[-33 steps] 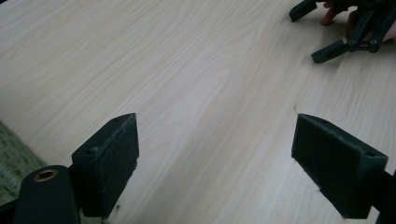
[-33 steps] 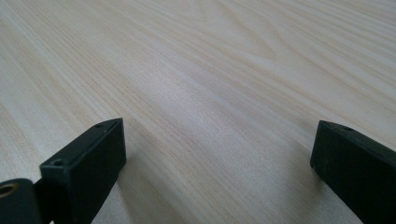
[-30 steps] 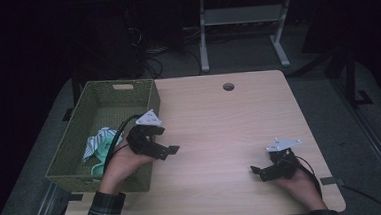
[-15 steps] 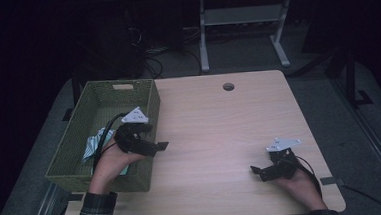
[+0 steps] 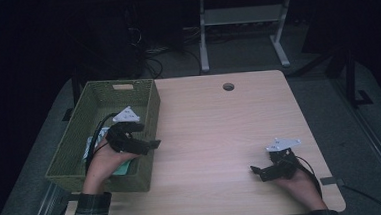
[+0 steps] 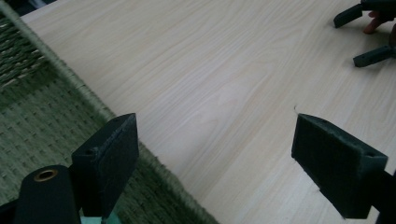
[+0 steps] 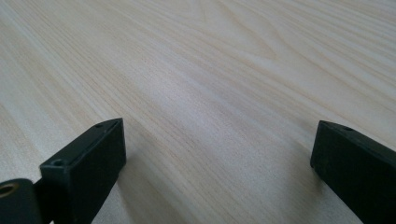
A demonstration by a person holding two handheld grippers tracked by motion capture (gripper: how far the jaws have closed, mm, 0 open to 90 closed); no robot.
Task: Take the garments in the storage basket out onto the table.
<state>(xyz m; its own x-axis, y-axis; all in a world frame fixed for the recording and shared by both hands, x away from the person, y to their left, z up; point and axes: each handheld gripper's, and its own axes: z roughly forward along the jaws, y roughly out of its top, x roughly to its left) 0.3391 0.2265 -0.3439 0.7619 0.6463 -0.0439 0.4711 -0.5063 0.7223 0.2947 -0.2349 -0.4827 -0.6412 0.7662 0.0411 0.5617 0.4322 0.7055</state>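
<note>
My left gripper (image 5: 148, 143) hangs open and empty over the right wall of a green woven basket (image 5: 102, 95). In the left gripper view its jaws (image 6: 219, 156) stand wide apart, straddling the basket's rim (image 6: 70, 77), with bare wood ahead. A white and teal packet (image 5: 91, 143) lies in the basket, partly hidden under the hand. Low over the table near the front right, my right gripper (image 5: 260, 171) is open; in its own view it (image 7: 217, 158) has only bare wood between its jaws.
The light wooden table (image 5: 219, 120) has a round cable hole (image 5: 228, 86) near its far edge. The basket takes up the table's left side. Beyond the table stand a metal frame (image 5: 243, 19) and cables on a dark floor.
My left gripper has moved left and a little away from me, from over the table beside the basket to above its right wall. The right gripper has stayed put.
</note>
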